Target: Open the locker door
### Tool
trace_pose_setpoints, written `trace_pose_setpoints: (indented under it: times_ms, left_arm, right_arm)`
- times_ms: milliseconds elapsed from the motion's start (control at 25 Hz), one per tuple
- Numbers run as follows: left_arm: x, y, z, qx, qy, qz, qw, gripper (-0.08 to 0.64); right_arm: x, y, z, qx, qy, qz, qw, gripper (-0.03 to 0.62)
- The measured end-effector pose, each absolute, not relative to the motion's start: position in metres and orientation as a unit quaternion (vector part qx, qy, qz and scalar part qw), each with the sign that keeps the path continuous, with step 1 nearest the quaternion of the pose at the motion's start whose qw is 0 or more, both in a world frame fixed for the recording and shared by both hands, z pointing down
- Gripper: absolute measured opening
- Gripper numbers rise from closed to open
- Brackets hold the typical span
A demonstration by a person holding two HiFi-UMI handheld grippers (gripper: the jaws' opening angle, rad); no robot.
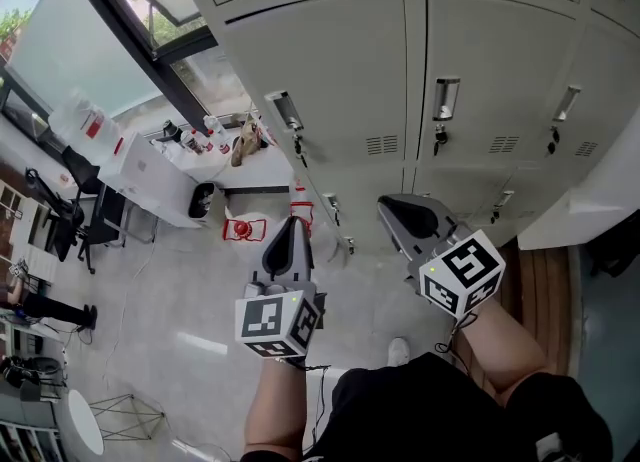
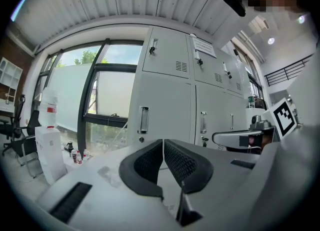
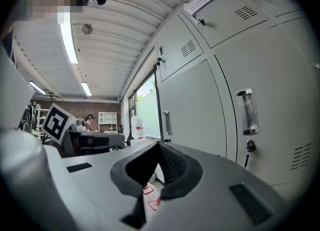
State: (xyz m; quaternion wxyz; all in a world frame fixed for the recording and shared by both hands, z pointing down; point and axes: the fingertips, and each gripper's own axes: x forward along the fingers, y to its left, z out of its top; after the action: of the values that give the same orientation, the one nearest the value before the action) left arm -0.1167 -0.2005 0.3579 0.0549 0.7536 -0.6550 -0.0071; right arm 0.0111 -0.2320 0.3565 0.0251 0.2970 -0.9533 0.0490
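Note:
A bank of grey lockers [image 1: 340, 60] fills the head view, every door closed. Each door carries a chrome handle [image 1: 285, 110] with a key lock under it. My left gripper [image 1: 290, 230] hangs in front of the lower lockers, shut and empty, touching nothing. In the left gripper view its pads [image 2: 150, 162] meet, pointing at a door with a handle [image 2: 143, 120]. My right gripper [image 1: 400, 212] is beside it, also shut and empty, short of the doors. The right gripper view shows its closed tips [image 3: 158, 147] and a nearby handle [image 3: 248, 111] with a key [image 3: 250, 146].
A white desk [image 1: 150, 175] with bottles stands by the window at the left, office chairs [image 1: 85, 220] beyond it. Red-and-white items [image 1: 240, 228] lie on the floor near the lockers. A wooden surface [image 1: 545, 290] and a white box [image 1: 590, 200] are at the right.

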Motion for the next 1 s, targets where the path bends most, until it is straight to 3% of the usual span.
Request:
trace_pose_setpoints:
  times_ms: [1000]
  left_arm:
    - [-0.163,-0.304,0.338,0.771,-0.636,-0.013,0.034,0.023]
  right_arm:
    - [-0.004,-0.292,0.352,0.359,-0.932,0.050,0.016,0.054]
